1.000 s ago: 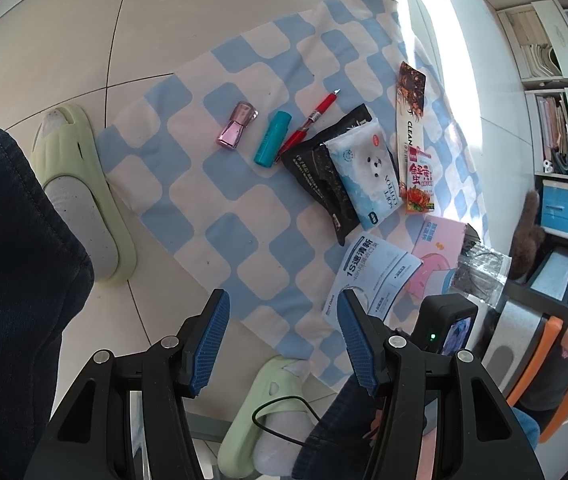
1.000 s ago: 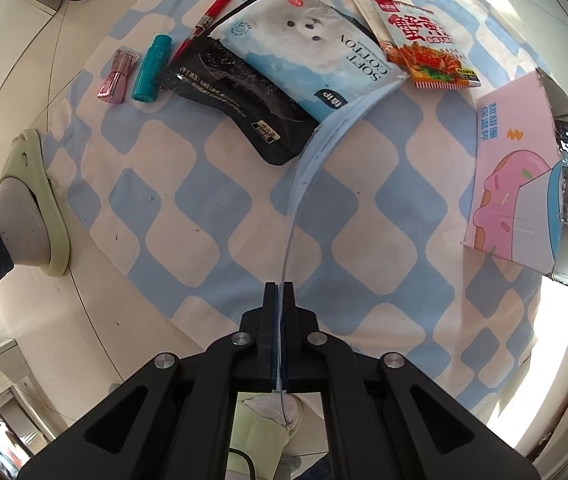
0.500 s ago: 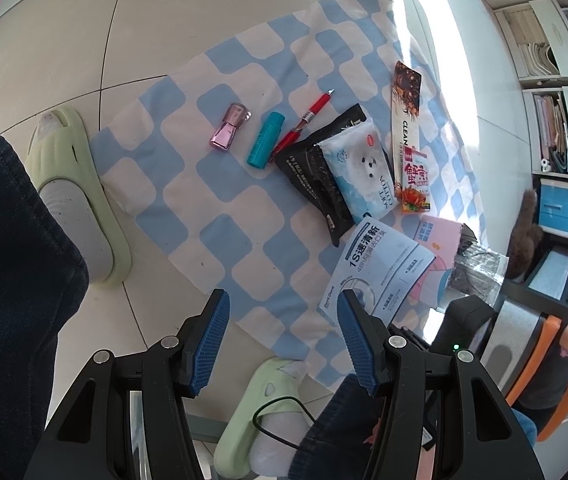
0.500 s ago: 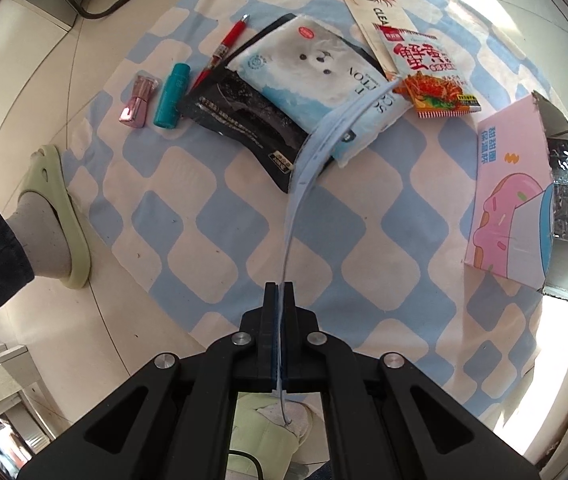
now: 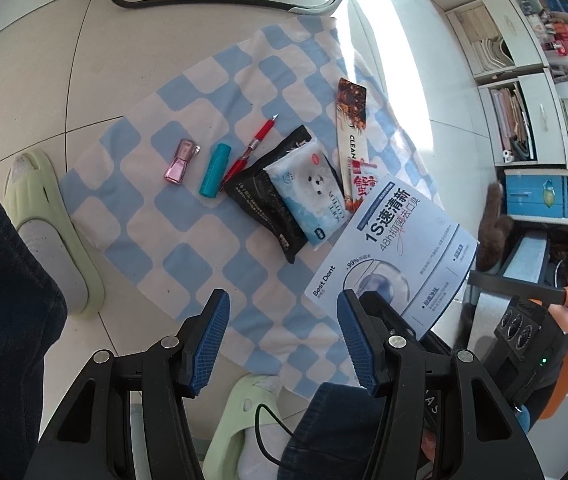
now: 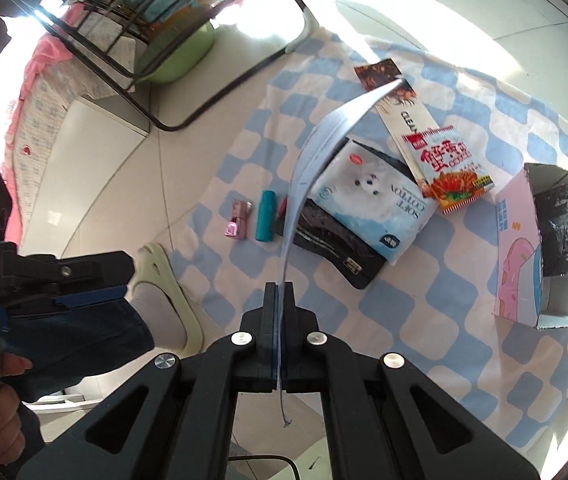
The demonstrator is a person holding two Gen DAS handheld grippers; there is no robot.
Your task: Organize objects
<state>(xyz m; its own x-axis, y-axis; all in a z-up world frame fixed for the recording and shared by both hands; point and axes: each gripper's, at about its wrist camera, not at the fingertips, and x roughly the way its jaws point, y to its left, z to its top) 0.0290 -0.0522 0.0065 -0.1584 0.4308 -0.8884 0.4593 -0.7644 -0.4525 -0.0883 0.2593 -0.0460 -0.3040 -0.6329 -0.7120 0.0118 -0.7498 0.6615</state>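
- The right gripper (image 6: pixel 280 300) was clamped on a thin pale blue sachet (image 5: pixel 399 248), flat and glossy, printed "Best Dent" with large dark characters.
- The sachet hung clear above the blue-and-white checked cloth (image 5: pixel 188 208), over the white tissue pack (image 5: pixel 311 192), and curved edge-on in the right wrist view.
- The left gripper (image 5: pixel 284 344) stood open and empty over the cloth.
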